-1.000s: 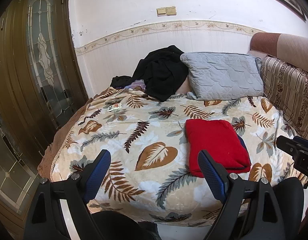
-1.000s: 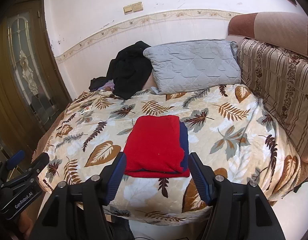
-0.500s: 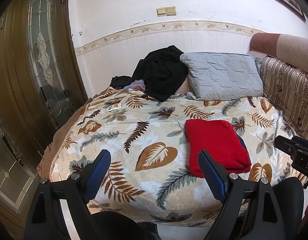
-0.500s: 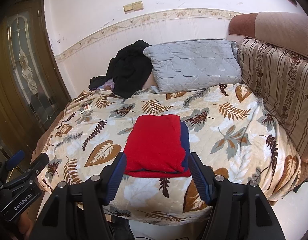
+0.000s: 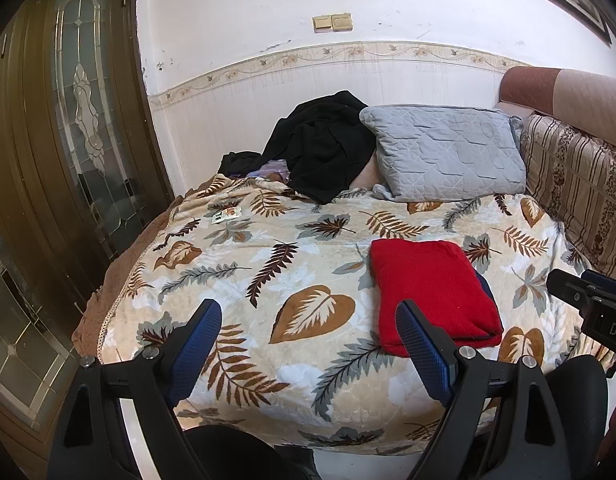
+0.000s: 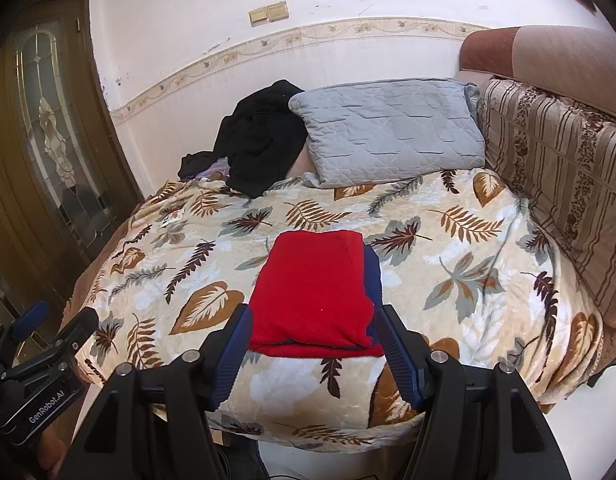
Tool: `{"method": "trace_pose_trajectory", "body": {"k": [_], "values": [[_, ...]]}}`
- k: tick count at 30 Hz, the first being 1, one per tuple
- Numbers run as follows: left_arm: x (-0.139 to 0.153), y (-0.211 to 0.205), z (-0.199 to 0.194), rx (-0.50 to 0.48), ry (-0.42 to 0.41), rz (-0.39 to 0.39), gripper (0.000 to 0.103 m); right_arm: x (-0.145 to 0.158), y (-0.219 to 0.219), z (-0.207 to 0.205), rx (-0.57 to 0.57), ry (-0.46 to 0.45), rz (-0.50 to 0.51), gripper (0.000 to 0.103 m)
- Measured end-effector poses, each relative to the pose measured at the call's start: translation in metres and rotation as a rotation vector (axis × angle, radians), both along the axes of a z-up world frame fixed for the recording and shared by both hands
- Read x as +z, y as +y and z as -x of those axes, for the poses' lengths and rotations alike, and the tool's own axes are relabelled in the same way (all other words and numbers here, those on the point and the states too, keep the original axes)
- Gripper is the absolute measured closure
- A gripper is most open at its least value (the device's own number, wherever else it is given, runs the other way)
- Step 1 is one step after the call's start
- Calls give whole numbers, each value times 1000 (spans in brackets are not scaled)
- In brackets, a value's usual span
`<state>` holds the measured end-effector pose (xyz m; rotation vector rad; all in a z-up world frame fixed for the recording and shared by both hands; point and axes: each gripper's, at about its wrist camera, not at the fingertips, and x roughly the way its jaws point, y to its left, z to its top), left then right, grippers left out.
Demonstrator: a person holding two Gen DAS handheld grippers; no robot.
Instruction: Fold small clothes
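Nothing on the bed had shifted since a second earlier, and both grippers hung where they had been. One folded red garment (image 6: 314,288) lay on the leaf-print blanket (image 6: 448,248) near its front edge, with a navy layer (image 6: 372,276) showing along its right side. One grey pillow (image 6: 388,128) and one heap of black clothing (image 6: 259,136) sat at the far end against the wall. Two grippers were present. The left gripper (image 5: 308,344) stood wide open over the blanket, holding nothing, its right finger just in front of the garment's corner. The right gripper (image 6: 314,356) was likewise spread open and empty, its blue fingers (image 6: 233,356) framing the garment's near edge. On the left gripper's body, seen from the right wrist, "GenRobot.AI" could be read.
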<state>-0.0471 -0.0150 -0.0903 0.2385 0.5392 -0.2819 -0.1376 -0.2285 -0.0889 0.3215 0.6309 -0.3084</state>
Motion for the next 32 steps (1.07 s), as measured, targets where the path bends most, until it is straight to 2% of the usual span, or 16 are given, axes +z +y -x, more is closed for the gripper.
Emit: {"method": "trace_pose_trajectory", "body": {"k": [10, 17, 25, 32], "values": [[-7, -6, -10, -6, 18, -9, 14, -1, -6, -9, 0, -2, -2, 35], [-16, -14, -10, -36, 37, -18, 14, -14, -15, -10, -23, 21, -13, 35], [-14, -20, -15, -60, 44, -8, 14, -11, -19, -7, -38, 17, -6, 35], [-14, -28, -30, -59, 44, 1, 14, -16, -30, -23, -46, 43, -9, 35]]}}
